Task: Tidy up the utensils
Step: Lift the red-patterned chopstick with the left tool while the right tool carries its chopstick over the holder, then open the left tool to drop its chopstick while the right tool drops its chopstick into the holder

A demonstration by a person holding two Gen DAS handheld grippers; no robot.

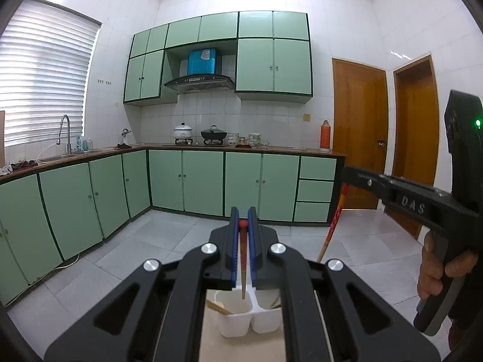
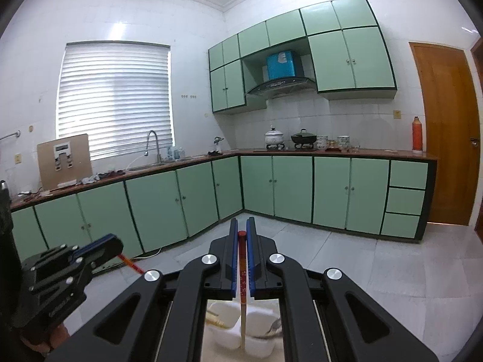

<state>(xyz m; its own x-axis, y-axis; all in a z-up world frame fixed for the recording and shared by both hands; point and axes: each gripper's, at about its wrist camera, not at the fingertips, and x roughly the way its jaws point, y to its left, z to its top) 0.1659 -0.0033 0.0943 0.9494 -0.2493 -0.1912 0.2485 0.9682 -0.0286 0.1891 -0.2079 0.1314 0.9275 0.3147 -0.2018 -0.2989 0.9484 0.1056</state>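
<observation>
My left gripper [image 1: 243, 222] is shut on a red-topped chopstick [image 1: 242, 259] that hangs down over a white divided utensil holder [image 1: 241, 316]. My right gripper [image 2: 241, 233] is shut on a second red-topped chopstick [image 2: 242, 271], its pale tip reaching down into the same white holder [image 2: 256, 344]. The right gripper also shows in the left wrist view [image 1: 350, 172] with its chopstick [image 1: 330, 229] angled down. The left gripper shows in the right wrist view [image 2: 116, 246]. Wooden chopsticks [image 1: 217, 306] lie in the holder's left compartment and a metal spoon [image 2: 273, 327] lies in the right one.
The holder stands on a pale tabletop [image 1: 211, 344]. Beyond is a tiled kitchen floor [image 1: 169, 241], green cabinets [image 1: 202, 181], a counter with pots [image 1: 211, 134] and a sink [image 1: 65, 138], and wooden doors [image 1: 359, 132] on the right.
</observation>
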